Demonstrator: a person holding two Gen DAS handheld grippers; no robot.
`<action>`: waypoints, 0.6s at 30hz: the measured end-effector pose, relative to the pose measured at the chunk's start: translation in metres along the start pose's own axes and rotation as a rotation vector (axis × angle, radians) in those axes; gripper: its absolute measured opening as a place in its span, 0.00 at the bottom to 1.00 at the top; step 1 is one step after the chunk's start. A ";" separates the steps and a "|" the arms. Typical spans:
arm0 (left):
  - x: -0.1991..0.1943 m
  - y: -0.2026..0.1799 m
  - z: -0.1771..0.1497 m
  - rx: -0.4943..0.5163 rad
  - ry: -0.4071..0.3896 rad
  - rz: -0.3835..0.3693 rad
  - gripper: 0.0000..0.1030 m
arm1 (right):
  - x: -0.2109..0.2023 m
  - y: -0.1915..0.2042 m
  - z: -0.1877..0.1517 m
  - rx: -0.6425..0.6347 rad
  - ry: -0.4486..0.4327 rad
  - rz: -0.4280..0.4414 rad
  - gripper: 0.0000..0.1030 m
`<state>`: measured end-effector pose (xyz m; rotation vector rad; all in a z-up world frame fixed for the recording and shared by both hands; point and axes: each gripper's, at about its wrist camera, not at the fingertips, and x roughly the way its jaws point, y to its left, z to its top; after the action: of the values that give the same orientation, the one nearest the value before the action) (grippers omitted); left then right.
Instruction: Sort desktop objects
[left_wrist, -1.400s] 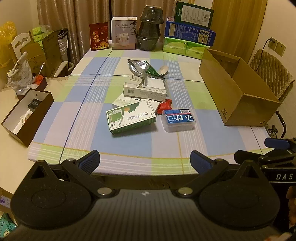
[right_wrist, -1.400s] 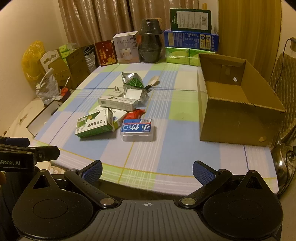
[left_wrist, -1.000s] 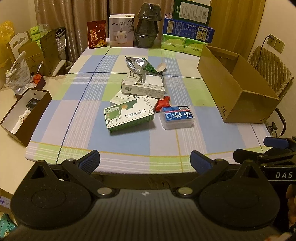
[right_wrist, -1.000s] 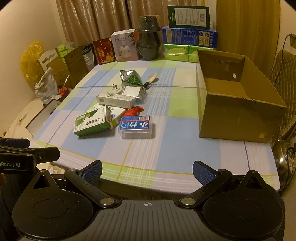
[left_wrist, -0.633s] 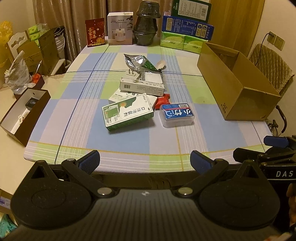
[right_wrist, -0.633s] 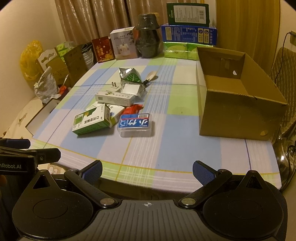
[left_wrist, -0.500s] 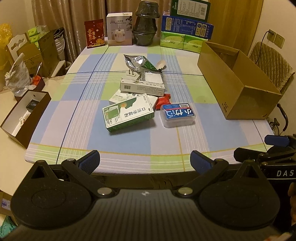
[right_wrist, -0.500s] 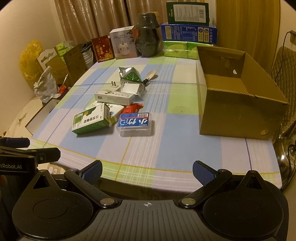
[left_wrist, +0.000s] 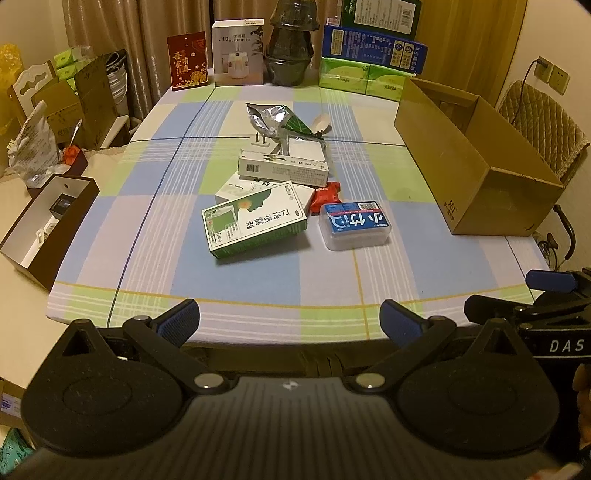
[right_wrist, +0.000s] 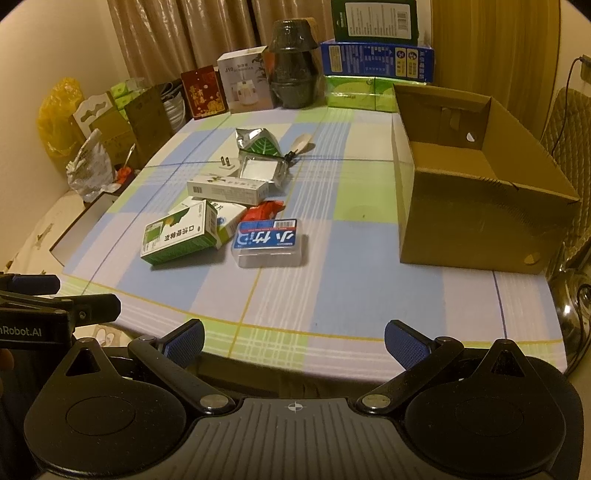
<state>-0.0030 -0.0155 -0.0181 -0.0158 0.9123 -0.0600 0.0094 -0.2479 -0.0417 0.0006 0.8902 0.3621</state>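
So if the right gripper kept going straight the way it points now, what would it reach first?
Probably the clear plastic box with the blue label, the item nearest the open right gripper. The tablecloth between them is bare, though depth is hard to judge.

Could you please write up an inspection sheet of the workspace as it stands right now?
Surface: table with checked cloth, near part bare.
Job's things: green-and-white box, clear case with blue label, red packet, long white box, white plug and foil pouch clustered mid-table; open cardboard box at the right holds nothing visible.
Clutter: humidifier box, dark pot and stacked cartons along the far edge.
Tongs: left tongs and right tongs both open, short of the table, holding nothing.
Cables: wall-socket lead over the chair.
Surroundings: curtains, bags and boxes at left.
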 end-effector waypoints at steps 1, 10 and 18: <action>0.001 0.000 0.000 -0.001 0.000 -0.001 0.99 | 0.000 0.000 0.000 0.000 0.001 0.000 0.98; 0.004 0.001 0.000 -0.007 0.003 -0.008 0.99 | 0.004 -0.001 -0.001 0.000 0.011 0.000 0.98; 0.006 0.003 -0.001 -0.014 0.006 -0.015 0.99 | 0.007 0.000 0.000 -0.003 0.018 -0.002 0.98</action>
<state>-0.0003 -0.0131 -0.0234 -0.0358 0.9190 -0.0671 0.0133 -0.2456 -0.0472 -0.0063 0.9072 0.3620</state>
